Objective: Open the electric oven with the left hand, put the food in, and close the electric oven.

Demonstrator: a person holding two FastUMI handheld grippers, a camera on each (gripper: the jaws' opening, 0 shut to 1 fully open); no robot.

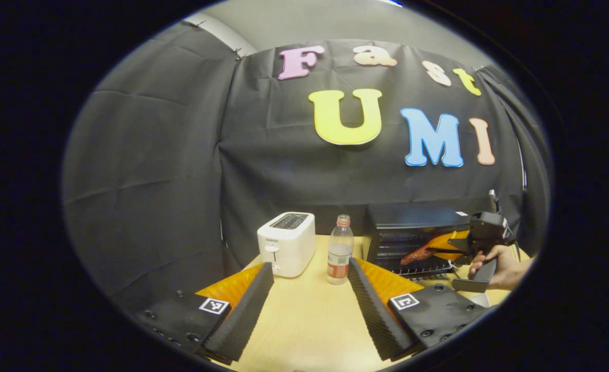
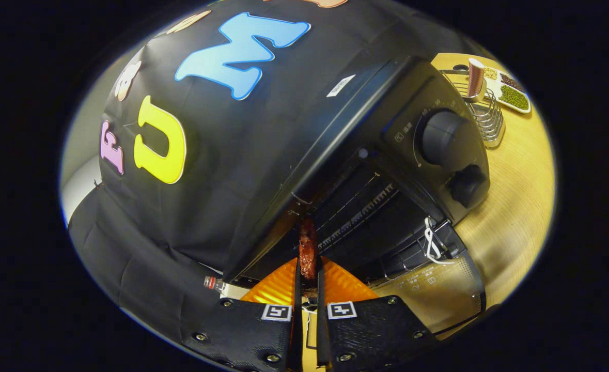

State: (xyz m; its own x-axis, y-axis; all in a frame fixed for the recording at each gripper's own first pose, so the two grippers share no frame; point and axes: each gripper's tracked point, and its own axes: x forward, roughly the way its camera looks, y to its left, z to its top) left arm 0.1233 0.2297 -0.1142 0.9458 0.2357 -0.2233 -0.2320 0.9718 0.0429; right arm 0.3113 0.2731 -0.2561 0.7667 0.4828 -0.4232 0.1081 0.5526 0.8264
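Oven [image 1: 412, 235] stands open, far right on the tabletop [image 1: 309, 320]. Right gripper [image 2: 308, 276] is clenched on the sausage [image 2: 308, 250], whose tip is at the oven mouth. Left gripper [image 1: 309, 289] hangs released, spread wide, near the toaster [image 1: 286, 243] and bottle [image 1: 340, 256]. Advice: push the sausage level over the rack [image 2: 356, 206], clear of the door [image 2: 428, 289], before releasing it.

Table [image 1: 309, 320]: toaster [image 1: 286, 250], bottle [image 1: 340, 257] and oven [image 1: 412, 237] in a row, left to right, before the booth wall.
Bottle: between toaster and oven, just beside each.
Food [image 2: 307, 249]: at the oven's open mouth, before the rack [image 2: 356, 209].
Oven door [image 2: 433, 289]: down, before the oven.
Knobs [image 2: 446, 137]: on the oven's right.
Wire holder [image 2: 482, 111]: beyond the oven's right side, tray [image 2: 511, 93] beside it.
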